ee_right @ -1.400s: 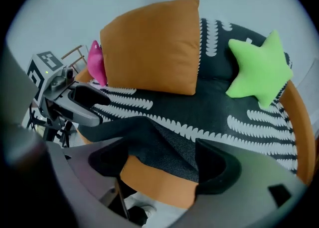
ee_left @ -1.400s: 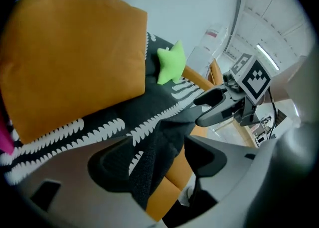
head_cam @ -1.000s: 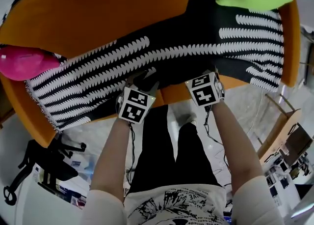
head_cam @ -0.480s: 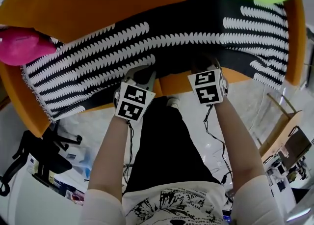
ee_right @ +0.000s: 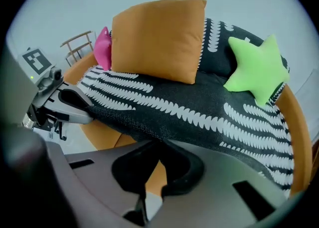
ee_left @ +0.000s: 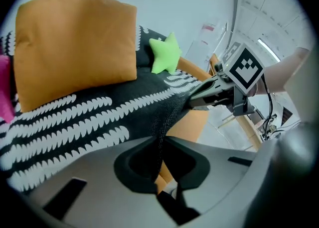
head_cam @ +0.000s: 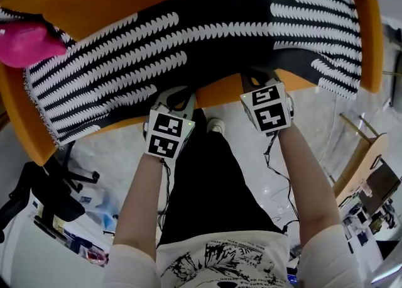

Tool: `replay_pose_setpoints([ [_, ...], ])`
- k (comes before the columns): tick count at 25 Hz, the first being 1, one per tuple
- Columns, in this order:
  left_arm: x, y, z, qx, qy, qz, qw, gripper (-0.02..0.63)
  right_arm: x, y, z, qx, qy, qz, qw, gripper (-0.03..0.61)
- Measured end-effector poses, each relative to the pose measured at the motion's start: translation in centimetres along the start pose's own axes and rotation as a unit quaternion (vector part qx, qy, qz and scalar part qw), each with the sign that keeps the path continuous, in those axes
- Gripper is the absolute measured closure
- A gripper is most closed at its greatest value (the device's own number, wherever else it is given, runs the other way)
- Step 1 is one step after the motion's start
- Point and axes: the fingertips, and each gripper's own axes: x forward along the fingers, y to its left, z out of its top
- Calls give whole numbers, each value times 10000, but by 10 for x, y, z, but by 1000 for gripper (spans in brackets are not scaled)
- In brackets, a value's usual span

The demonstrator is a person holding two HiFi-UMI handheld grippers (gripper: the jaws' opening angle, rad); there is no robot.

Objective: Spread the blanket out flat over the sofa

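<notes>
Nearest, at the lower edge of the head view: white printed shirt, dark trousers, one pale shoe (head_cam: pixel 215 126) on the light floor (head_cam: pixel 113 155). On that floor to the left, a black office chair (head_cam: pixel 34 202); to the right, a wooden chair (head_cam: pixel 359 155). Both well apart from the sofa front.

At arm's length: left gripper (head_cam: pixel 179 96) and right gripper (head_cam: pixel 256 79), side by side at the front edge of the sofa (head_cam: pixel 217 92).
- Left jaws together, clamped on a fold of the blanket (head_cam: pixel 188 35) (dark fabric pinched between the pads in the left gripper view).
- Right jaws likewise together, clamped on the same front hem.
- Hem running straight from one grip to the other, bare orange seat edge just below it.

Beyond the jaws: blanket, black with rows of white leaf-shaped marks, draped across the seat from end to end and rising up the backrest at the right.

In the way, resting on the blanket:
- orange cushion (ee_right: pixel 157 38), upright at the back, centre;
- pink cushion (head_cam: pixel 25 41), left end, just beside the orange one;
- green star cushion (ee_right: pixel 256 70), right end, against the backrest.
</notes>
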Motion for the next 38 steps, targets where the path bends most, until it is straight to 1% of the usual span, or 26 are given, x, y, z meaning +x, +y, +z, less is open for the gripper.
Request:
replay_pose_setpoints([
  [10, -9, -61, -45, -24, -80, 82, 9999, 575, -33, 20, -78, 52, 146, 76, 9999, 548],
  [16, -2, -79, -74, -34, -102, 228, 9997, 575, -34, 31, -125, 106, 302, 153, 9994, 548],
  [22, 19, -76, -91, -107, -267, 437, 9986, 575, -9, 36, -161, 277, 418, 267, 9984, 548],
  [26, 43, -65, -109, -191, -331, 642, 9972, 572, 20, 33, -174, 411, 402, 290, 9979, 548],
  [29, 58, -61, -121, -211, -357, 714, 9966, 571, 37, 32, -183, 494, 366, 324, 9976, 548],
  [34, 90, -61, -131, -137, -356, 822, 9959, 571, 61, 18, -199, 683, 185, 376, 9968, 546],
  [38, 102, -51, -140, -94, -487, 965, 9941, 566, 79, 17, -202, 816, -12, 424, 9958, 541],
])
